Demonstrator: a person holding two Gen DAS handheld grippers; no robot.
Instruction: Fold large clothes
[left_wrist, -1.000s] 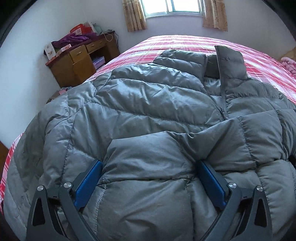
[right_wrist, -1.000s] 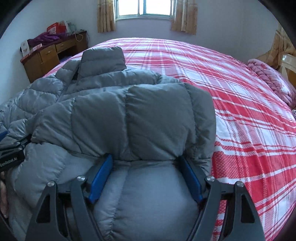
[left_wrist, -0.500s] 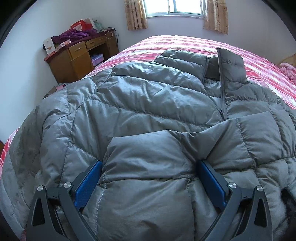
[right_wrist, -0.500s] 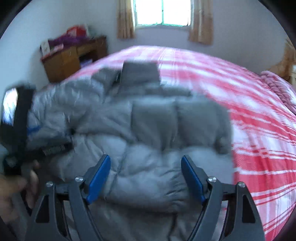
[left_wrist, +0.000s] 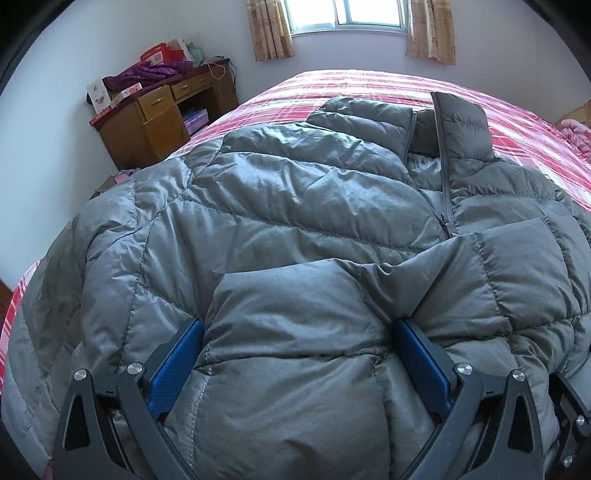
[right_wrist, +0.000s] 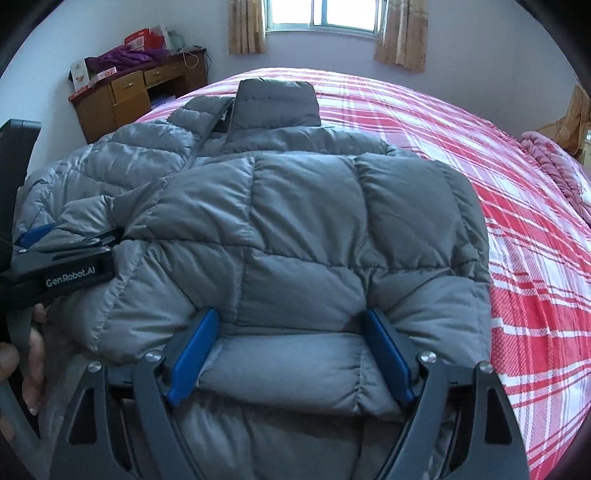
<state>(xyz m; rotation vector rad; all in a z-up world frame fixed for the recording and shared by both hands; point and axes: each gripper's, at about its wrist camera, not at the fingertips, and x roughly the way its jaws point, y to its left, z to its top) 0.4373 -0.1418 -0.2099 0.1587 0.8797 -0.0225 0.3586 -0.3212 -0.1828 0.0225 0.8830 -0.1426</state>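
A grey quilted puffer jacket (left_wrist: 295, 206) lies front up on a red plaid bed (right_wrist: 461, 122), collar toward the window; it also fills the right wrist view (right_wrist: 303, 206). Both sleeves are folded across its front. My left gripper (left_wrist: 299, 332) is wide open, its blue pads either side of the sleeve end near the hem. My right gripper (right_wrist: 291, 332) is also wide open over the folded right side near the hem. The left gripper's body (right_wrist: 62, 269) shows at the left of the right wrist view.
A wooden desk (left_wrist: 159, 118) with boxes and purple cloth stands against the wall left of the bed. A window with curtains (left_wrist: 347, 22) is beyond the bed. A pink blanket (right_wrist: 554, 166) lies at the bed's right edge.
My right gripper swung up and back, then came down onto the jacket's hem again. My left gripper stayed on the sleeve, shifting slightly. Both stayed open.
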